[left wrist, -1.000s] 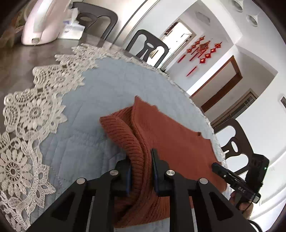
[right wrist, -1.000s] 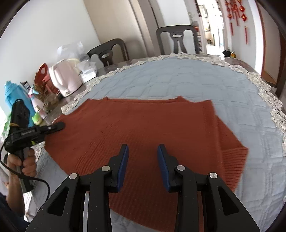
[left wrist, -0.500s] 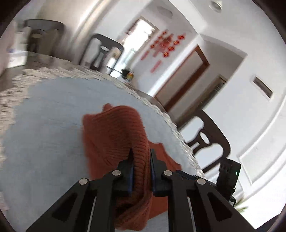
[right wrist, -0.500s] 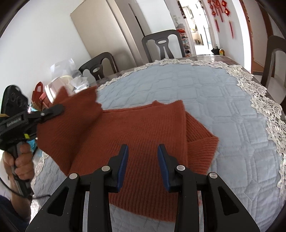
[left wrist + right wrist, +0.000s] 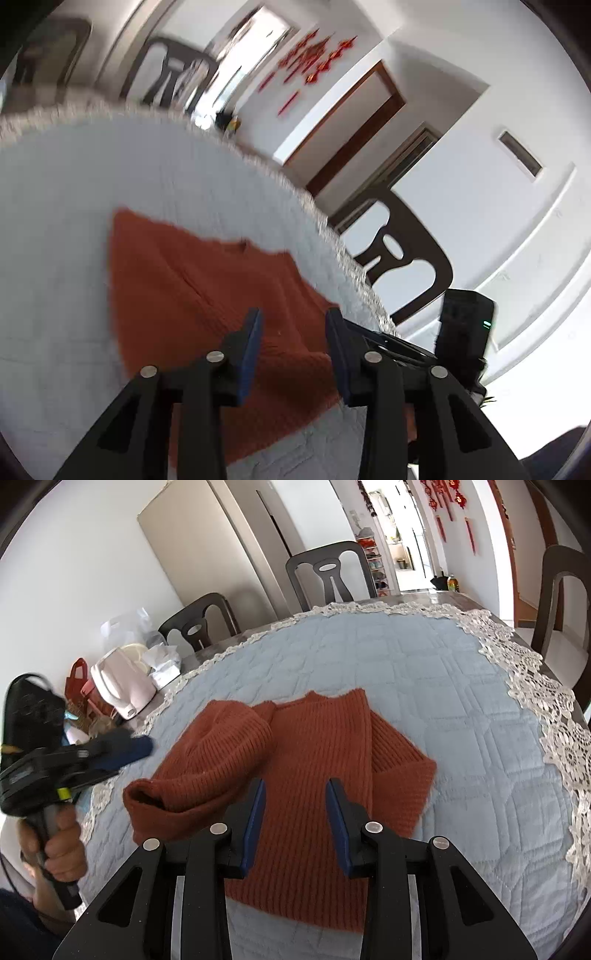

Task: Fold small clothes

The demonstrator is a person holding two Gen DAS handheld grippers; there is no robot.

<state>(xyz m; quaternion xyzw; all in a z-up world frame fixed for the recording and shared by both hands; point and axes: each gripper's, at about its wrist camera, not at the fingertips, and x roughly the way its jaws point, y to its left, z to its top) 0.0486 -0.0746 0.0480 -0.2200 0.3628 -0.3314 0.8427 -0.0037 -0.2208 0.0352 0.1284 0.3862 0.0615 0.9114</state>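
Observation:
A rust-red knitted sweater lies on the light blue quilted cloth, with its left sleeve folded loosely over the body. My right gripper hovers open just above the sweater's lower middle, nothing between its pads. My left gripper is off the sweater's left edge, held by a hand. Its jaws are opening and hold no cloth. In the blurred left wrist view the left gripper stands apart over the sweater, and the right gripper's body shows at the right.
White lace borders the cloth at the table's edges. A pale kettle, a tissue pack and bags crowd the far left corner. Dark chairs stand round the table, one close on the right.
The left gripper carried the pinched sleeve up and across the sweater, then let go. The sleeve now lies folded over the body and the left gripper has drawn back. The right gripper has hardly moved.

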